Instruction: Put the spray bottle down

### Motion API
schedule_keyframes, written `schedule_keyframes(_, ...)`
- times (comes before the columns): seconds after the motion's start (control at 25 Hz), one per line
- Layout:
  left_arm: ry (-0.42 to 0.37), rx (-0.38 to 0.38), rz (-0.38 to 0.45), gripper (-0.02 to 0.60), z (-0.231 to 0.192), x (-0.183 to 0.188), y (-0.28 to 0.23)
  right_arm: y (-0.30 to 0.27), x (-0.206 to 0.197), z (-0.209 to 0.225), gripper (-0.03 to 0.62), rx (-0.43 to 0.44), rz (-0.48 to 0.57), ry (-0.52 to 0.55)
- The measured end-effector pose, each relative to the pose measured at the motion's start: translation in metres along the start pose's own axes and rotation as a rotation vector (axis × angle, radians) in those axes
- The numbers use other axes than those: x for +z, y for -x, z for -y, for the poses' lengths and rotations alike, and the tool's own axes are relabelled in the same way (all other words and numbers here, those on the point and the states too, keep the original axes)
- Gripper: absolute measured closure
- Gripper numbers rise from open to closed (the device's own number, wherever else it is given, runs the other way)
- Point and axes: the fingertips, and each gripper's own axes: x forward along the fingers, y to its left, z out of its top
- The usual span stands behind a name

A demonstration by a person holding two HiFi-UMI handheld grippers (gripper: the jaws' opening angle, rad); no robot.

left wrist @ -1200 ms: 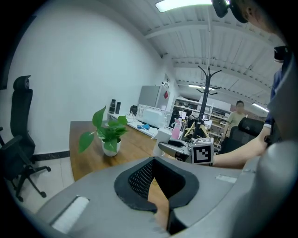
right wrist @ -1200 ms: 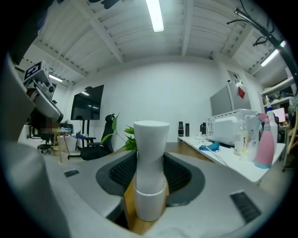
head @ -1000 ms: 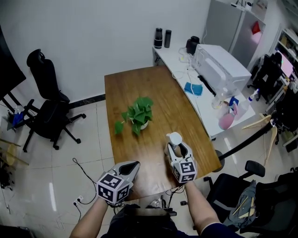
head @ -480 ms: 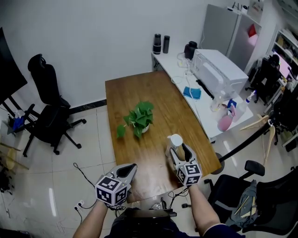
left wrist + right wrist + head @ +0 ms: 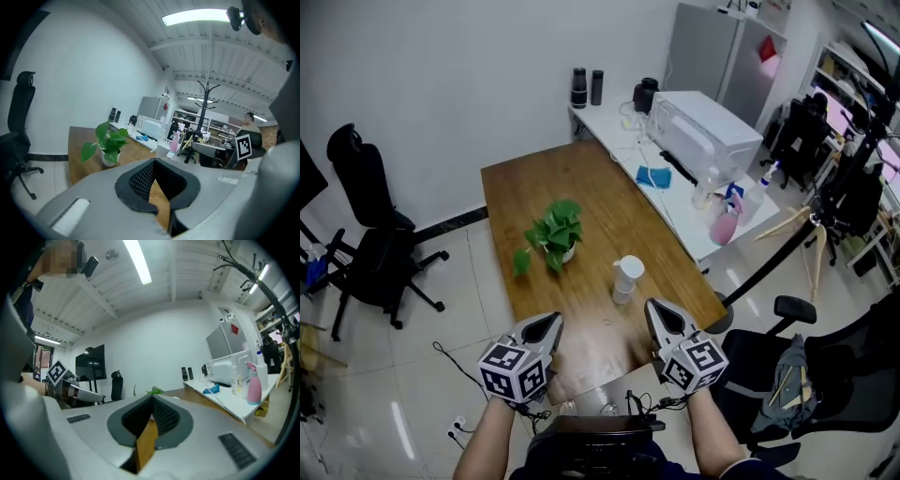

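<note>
The white spray bottle (image 5: 625, 278) stands upright on the wooden table (image 5: 581, 187), near its front right corner, with nothing touching it. My right gripper (image 5: 654, 309) (image 5: 152, 397) hangs just in front of the bottle, a short gap away. Its jaws have just been closing and are shut with nothing between them. Over the table's front edge, my left gripper (image 5: 553, 321) (image 5: 154, 160) is also shut and empty, left of the bottle. The right gripper view does not show the bottle; its own jaws hide it.
A potted green plant (image 5: 551, 234) (image 5: 108, 140) sits mid-table behind the bottle. A white side desk (image 5: 675, 187) on the right carries a white appliance (image 5: 703, 131) and a pink bottle (image 5: 724, 225). Black office chairs stand at left (image 5: 366, 244) and right (image 5: 825, 366).
The right gripper's jaws opened off the spray bottle, drew back toward me and closed empty. The bottle stays standing on the table. The left gripper rose slightly.
</note>
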Motion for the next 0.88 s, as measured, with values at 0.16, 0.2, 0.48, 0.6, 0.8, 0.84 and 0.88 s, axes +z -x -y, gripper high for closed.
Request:
schedule_keyframes(0.16,-0.012,-0.046,0.008,0.572,0.014,0.004,-0.003,0.012,0.022,-0.015,0.592,0.016,0.024,0.007)
schedule_keyframes(0.2,-0.015,-0.054,0.008,0.572,0.016,0.003,-0.003,0.014,0.025,-0.018,0.592,0.017,0.027,0.009)
schedule_keyframes(0.48,-0.026,-0.09,0.003,0.572,0.031,0.001,-0.004,0.023,0.022,-0.036,0.59,0.068,0.032,-0.014)
schedule_keyframes(0.6,-0.027,-0.097,0.003,0.572,0.034,0.002,-0.004,0.023,0.019,-0.042,0.589,0.078,0.017,-0.009)
schedule_keyframes(0.8,-0.033,-0.103,0.003,0.572,0.036,0.003,-0.005,0.021,0.017,-0.044,0.59,0.087,0.012,-0.016)
schedule_keyframes(0.84,-0.034,-0.104,0.002,0.572,0.037,0.003,-0.005,0.021,0.016,-0.045,0.59,0.089,0.01,-0.019)
schedule_keyframes(0.88,-0.035,-0.105,0.002,0.572,0.037,0.003,-0.006,0.022,0.014,-0.045,0.589,0.089,0.008,-0.023)
